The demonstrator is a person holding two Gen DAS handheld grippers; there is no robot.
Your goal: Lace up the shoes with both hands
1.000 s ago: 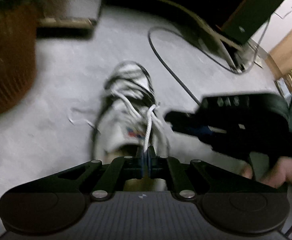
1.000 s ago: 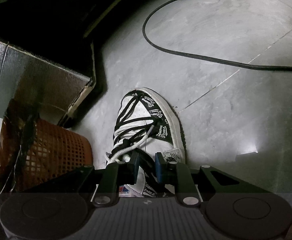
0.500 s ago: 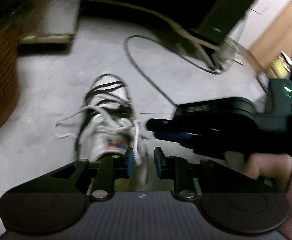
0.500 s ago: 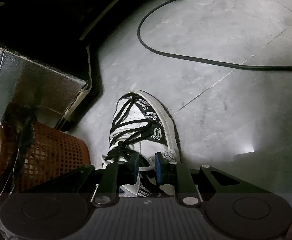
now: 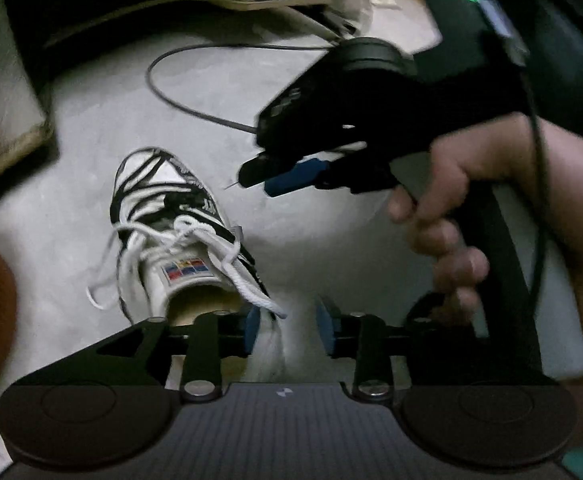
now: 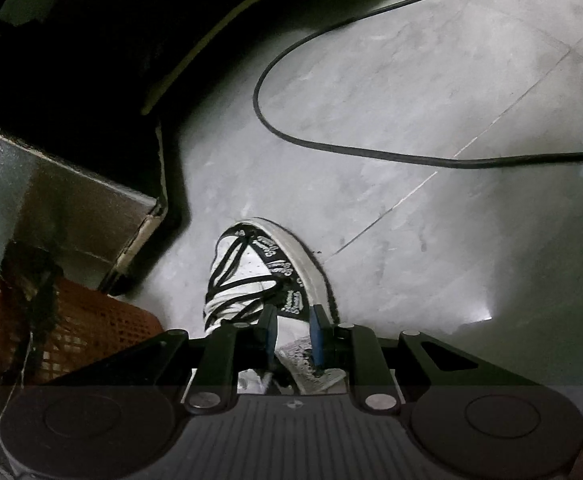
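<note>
A black-and-white sneaker [image 5: 171,216] stands on the grey floor, its toe pointing away from me. Its white lace [image 5: 227,260] hangs loose over the collar, and the frayed end lies against the left pad of my left gripper [image 5: 289,322]. Those jaws are opening and the pads do not press the lace. A hand [image 5: 451,216] holds my right gripper [image 5: 263,178] above the floor to the right of the shoe's toe. In the right wrist view the right gripper [image 6: 293,330] hovers over the sneaker [image 6: 267,276], with a clear gap between its blue pads. The black laces cross the shoe's front.
An orange mesh basket [image 6: 91,336] stands left of the shoe, beside a grey box [image 6: 71,200] and dark furniture. A black cable [image 6: 371,154] loops over the floor beyond the toe. Bare floor [image 6: 451,260] lies to the right.
My left gripper let go of the white lace end and its jaws spread apart. The left wrist view rolled, and the right gripper now shows higher in it. The right gripper's gap stayed the same.
</note>
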